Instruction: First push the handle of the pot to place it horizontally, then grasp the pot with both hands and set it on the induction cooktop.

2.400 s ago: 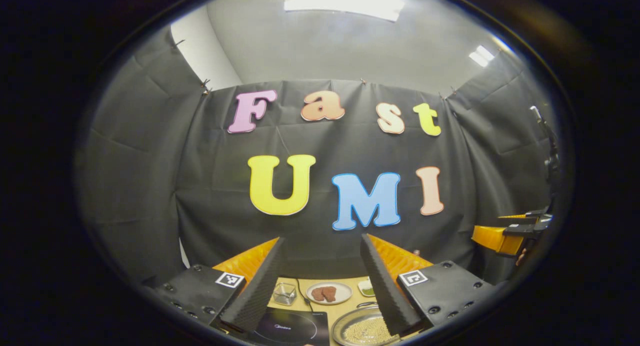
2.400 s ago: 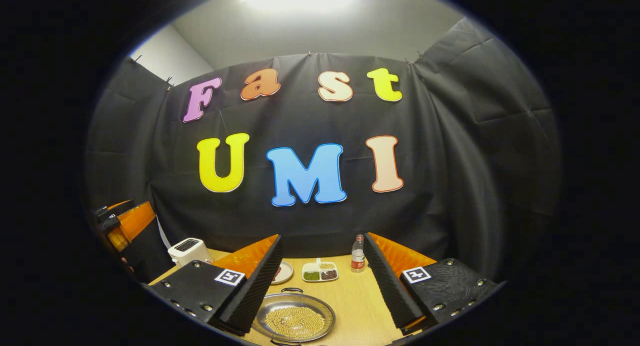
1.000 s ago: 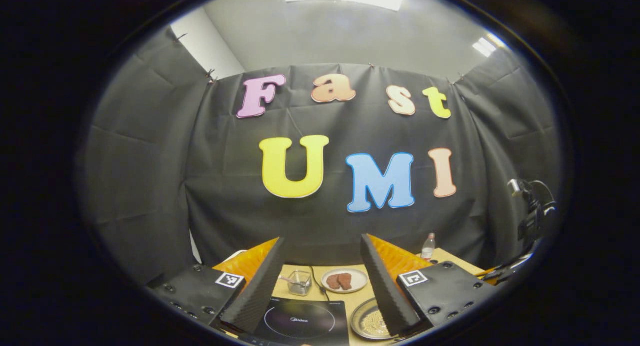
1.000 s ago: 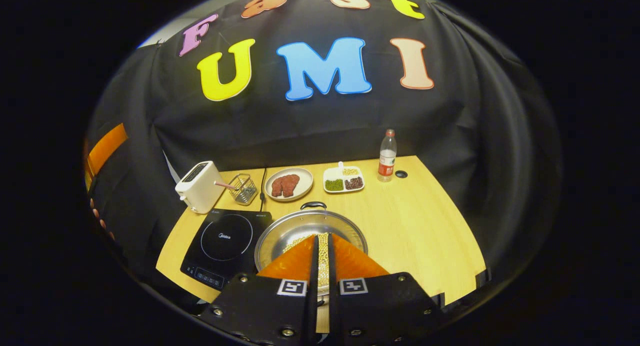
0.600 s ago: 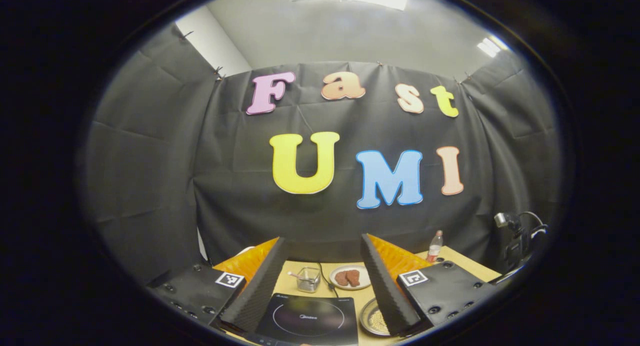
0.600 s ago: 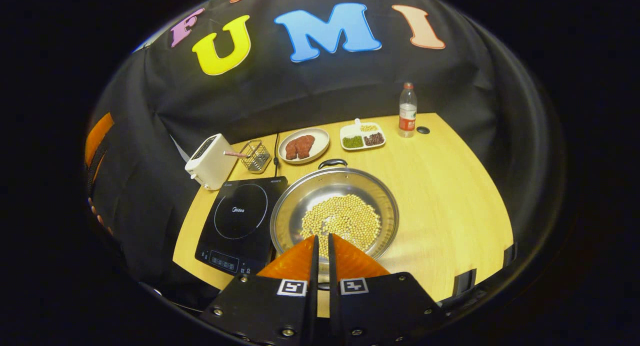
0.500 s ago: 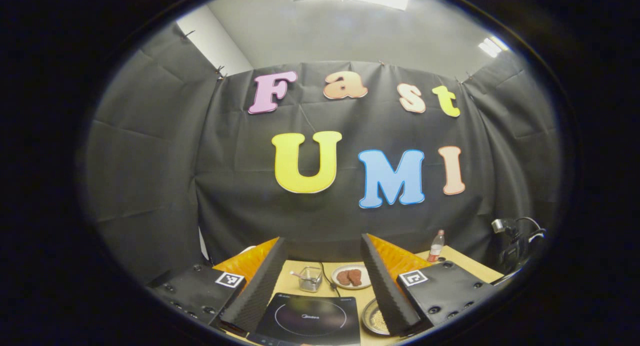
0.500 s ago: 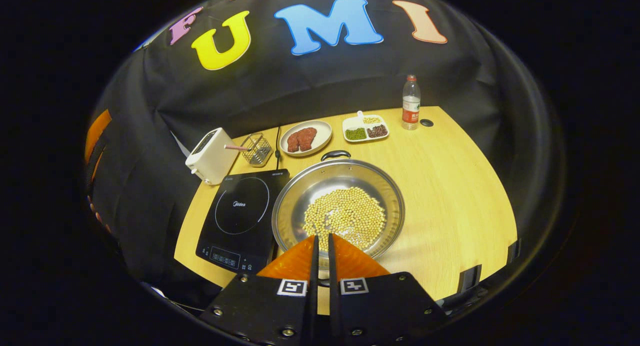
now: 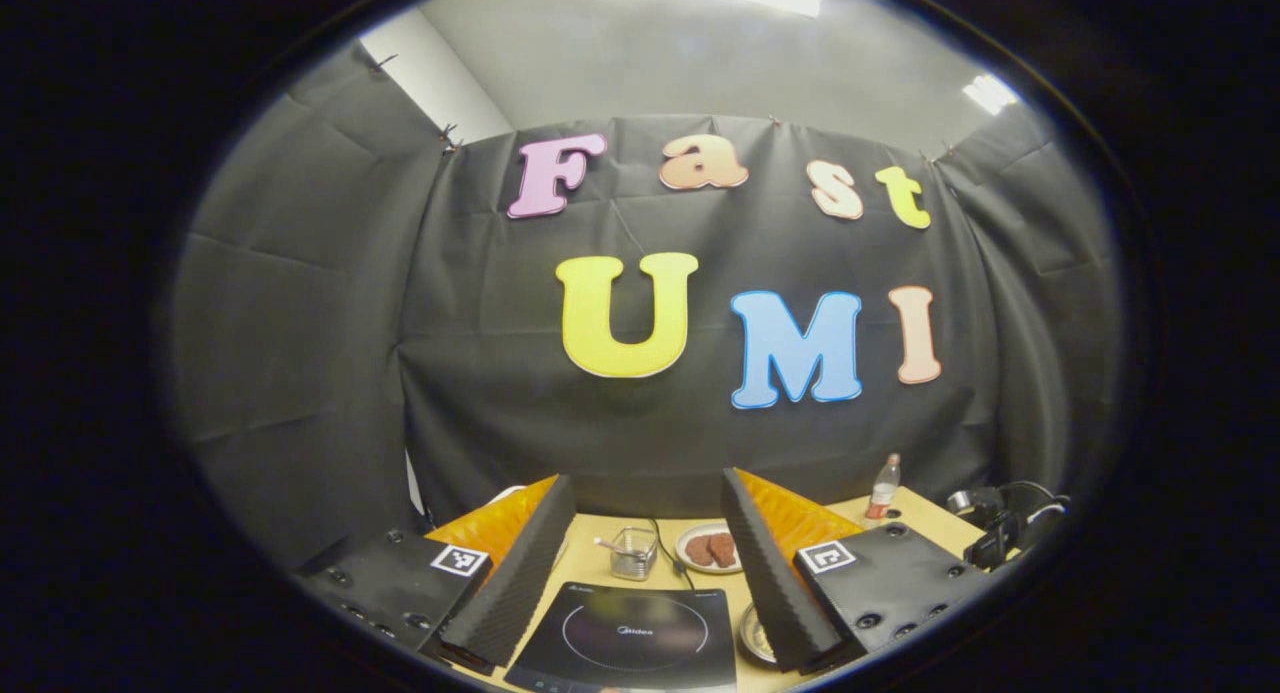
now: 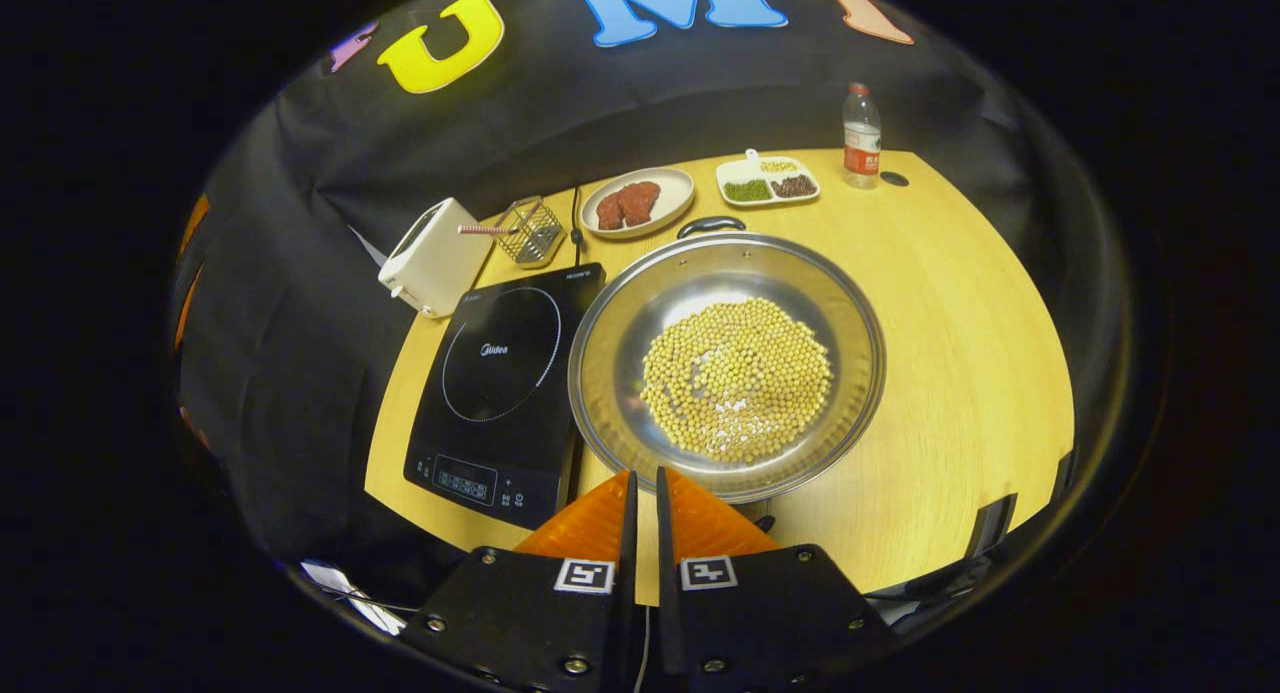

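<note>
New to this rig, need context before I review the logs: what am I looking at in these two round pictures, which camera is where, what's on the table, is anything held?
No robot arm here: a person holds a two-finger gripper in each hand, and a fisheye camera rides on each one, looking forward along its fingers.

The left gripper view looks level at the booth wall. The left gripper is open and holds nothing; between its fingers you see the induction cooktop.

The right gripper view looks down on the wooden table. The right gripper is shut, with nothing seen between its fingers, just short of the near rim of the pot.

The pot holds yellow beans and sits beside the cooktop, not on it. Behind them: a white toaster, a wire basket, a plate of meat, a divided dish and a bottle.
</note>
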A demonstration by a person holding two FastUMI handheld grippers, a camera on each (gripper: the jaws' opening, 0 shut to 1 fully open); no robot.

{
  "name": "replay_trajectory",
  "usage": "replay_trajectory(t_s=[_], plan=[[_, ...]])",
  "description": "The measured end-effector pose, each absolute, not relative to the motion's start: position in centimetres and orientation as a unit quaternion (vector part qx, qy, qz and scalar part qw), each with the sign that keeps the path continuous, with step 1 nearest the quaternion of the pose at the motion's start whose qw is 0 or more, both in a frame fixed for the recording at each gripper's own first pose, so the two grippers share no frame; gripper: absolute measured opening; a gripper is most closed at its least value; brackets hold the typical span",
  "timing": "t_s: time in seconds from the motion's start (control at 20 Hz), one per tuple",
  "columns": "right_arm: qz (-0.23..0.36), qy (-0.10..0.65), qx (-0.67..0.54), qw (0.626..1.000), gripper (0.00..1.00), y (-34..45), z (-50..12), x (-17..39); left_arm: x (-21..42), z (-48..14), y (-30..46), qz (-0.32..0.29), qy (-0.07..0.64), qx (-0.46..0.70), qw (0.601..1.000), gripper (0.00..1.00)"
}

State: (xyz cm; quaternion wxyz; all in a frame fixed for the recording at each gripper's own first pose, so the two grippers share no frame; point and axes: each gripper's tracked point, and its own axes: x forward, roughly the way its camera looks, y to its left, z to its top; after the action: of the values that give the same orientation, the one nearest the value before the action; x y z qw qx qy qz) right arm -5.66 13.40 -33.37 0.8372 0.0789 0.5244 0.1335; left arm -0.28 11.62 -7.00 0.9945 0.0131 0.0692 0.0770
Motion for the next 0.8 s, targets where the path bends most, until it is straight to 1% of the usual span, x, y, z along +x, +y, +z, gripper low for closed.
replay_trajectory(t_s=[0.1, 0.35, 0.45, 0.5, 0.65, 0.7, 0.8], plan=[[0.134, 0.536, 0.077, 0.830, 0.10, 13.8, -34.4, -5.9, -0.3, -7.3, 12.1, 0.081, 0.071, 0.014, 0.994, 0.99], [0.143, 0.558, 0.076, 0.814, 0.10, 14.7, -35.9, -6.4, -0.4, -7.7, 13.2, 0.094, 0.077, 0.011, 0.993, 0.99], [0.147, 0.568, 0.070, 0.807, 0.10, 15.0, -36.6, -6.8, -0.3, -7.5, 13.4, 0.098, 0.076, 0.013, 0.992, 0.97], [0.149, 0.573, 0.068, 0.803, 0.10, 15.1, -37.0, -7.0, -0.5, -7.5, 13.4, 0.099, 0.076, 0.014, 0.992, 0.99], [0.145, 0.582, 0.068, 0.797, 0.10, 15.1, -38.1, -7.2, -0.5, -7.2, 13.5, 0.101, 0.075, 0.019, 0.992, 0.99], [0.143, 0.587, 0.071, 0.794, 0.10, 15.1, -38.4, -7.2, -0.7, -7.2, 13.7, 0.101, 0.075, 0.020, 0.992, 0.95], [0.140, 0.593, 0.076, 0.789, 0.10, 15.1, -39.0, -7.4, -1.1, -7.4, 13.8, 0.103, 0.075, 0.022, 0.992, 0.97]])
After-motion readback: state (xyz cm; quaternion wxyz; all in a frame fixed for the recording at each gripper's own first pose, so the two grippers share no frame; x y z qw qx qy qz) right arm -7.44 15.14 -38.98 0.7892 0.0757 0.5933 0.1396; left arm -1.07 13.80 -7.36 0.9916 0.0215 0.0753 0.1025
